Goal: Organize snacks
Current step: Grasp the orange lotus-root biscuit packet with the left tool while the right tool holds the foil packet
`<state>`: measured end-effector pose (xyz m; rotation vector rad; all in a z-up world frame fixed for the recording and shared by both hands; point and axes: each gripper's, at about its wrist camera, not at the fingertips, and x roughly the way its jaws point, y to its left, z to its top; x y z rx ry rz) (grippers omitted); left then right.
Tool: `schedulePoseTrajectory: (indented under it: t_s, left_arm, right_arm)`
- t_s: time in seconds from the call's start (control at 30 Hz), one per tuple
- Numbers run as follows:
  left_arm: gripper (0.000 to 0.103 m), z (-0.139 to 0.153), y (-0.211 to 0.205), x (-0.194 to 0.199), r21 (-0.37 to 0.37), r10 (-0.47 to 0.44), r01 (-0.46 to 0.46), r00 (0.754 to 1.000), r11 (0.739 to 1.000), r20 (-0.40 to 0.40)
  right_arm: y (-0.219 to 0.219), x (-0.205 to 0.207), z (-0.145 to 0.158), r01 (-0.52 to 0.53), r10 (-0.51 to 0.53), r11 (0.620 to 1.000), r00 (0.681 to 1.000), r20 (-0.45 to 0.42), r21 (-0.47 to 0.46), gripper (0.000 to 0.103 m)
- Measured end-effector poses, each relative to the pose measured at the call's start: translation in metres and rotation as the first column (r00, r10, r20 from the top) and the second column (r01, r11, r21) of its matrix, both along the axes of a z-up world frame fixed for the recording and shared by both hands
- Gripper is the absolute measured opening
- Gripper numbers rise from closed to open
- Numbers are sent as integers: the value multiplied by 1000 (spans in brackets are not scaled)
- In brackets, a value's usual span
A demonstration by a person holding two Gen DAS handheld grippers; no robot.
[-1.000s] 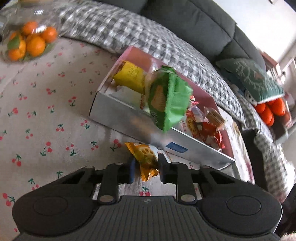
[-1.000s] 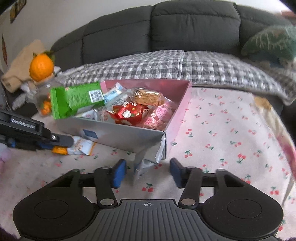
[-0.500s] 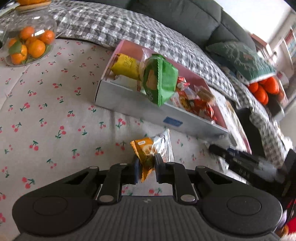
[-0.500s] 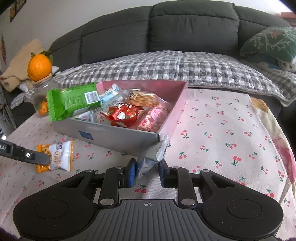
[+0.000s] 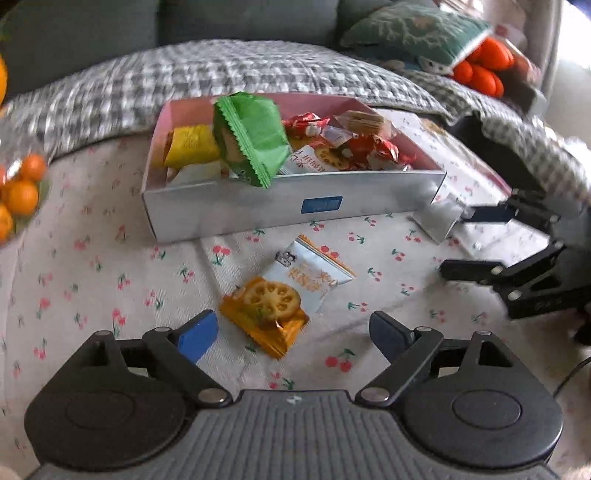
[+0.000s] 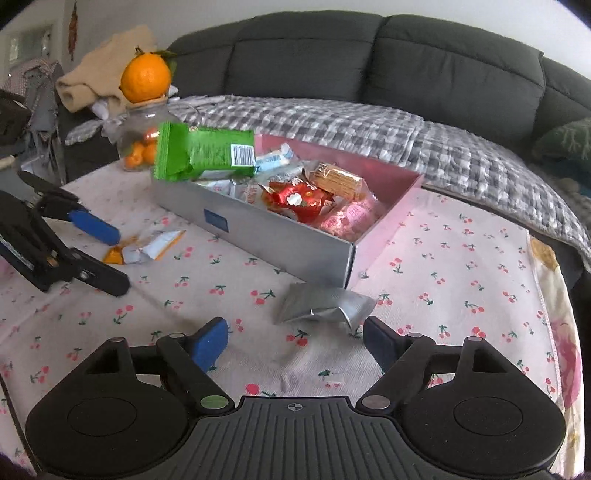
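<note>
A silver box with a pink inside (image 5: 258, 210) (image 6: 280, 240) stands on the cherry-print cloth, full of several snack packs; a green pack (image 5: 255, 140) (image 6: 203, 151) leans over its rim. An orange and pale-blue snack packet (image 5: 284, 291) (image 6: 147, 247) lies flat on the cloth between the spread fingers of my left gripper (image 5: 295, 332) (image 6: 96, 251), whose jaws are opening; no pad touches it. A silver foil packet (image 6: 325, 302) (image 5: 439, 218) lies by the box's near corner, just ahead of my right gripper (image 6: 295, 339) (image 5: 461, 240), whose jaws are also opening, clear of it.
A glass jar of small oranges (image 6: 142, 144) (image 5: 18, 192), with one big orange on its lid, stands at the table's far left. Behind the table runs a dark sofa (image 6: 369, 66) with a grey checked throw (image 6: 332, 125) and a green cushion (image 5: 413, 29).
Both grippers were shut on their packets half a second ago. Now both stand open, and the orange packet and the foil packet lie flat on the cloth. The left view has rolled.
</note>
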<state>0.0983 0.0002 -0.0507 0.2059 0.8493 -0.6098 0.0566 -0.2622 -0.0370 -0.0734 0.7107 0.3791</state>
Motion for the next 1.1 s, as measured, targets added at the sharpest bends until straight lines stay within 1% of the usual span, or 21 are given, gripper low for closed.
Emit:
schedulePoseTrajectory:
  t_s: [0.1,0.27,0.4,0.53,0.6,0.67,0.77,0.9,0.97,1.03,1.1]
  left_arm:
    - [93,-1,-2,4,7,-9,9,1000,1000,18]
    - [94,-2,-2,11,-2,13,-13,999,1000,30]
    - [89,-1,-5,12,3,15,-15,999,1000,41]
    - [82,-1,-8,14,4,-1,1,999,1000,47]
    - [80,0,-8,15,4,-9,9,999,1000,47]
    - [77,0,-8,15,2,-12,11,999,1000,46]
    - [72,1,-7,15,-1,-8,8,999,1000,44]
    - [66,1,-6,15,-13,-4,5,999,1000,32]
    - [62,2,-8,15,-15,3,-2,1000,1000,30]
    - [55,3,-9,14,-17,8,-7,1000,1000,30]
    - [51,3,-11,14,-19,14,-13,1000,1000,28]
  right_arm:
    - [-3,-1,0,19,-19,1000,1000,1,-3,83]
    - [-8,2,-1,67,-67,998,998,-3,-2,82]
    - [-12,0,0,85,-85,996,996,16,-16,79]
    - [-10,-4,3,66,-65,998,997,43,-10,77]
    - [-7,-5,5,51,-50,999,997,58,-12,70]
    - [-3,-5,5,38,-37,999,997,63,-15,68]
    - [-3,-3,3,48,-47,999,998,52,-18,68]
    - [-7,5,3,71,-72,997,997,26,34,68]
    - [-6,8,2,77,-78,995,997,17,57,68]
    - [-5,10,2,79,-80,995,997,6,68,68]
    - [-3,14,-1,94,-93,994,995,-19,63,64]
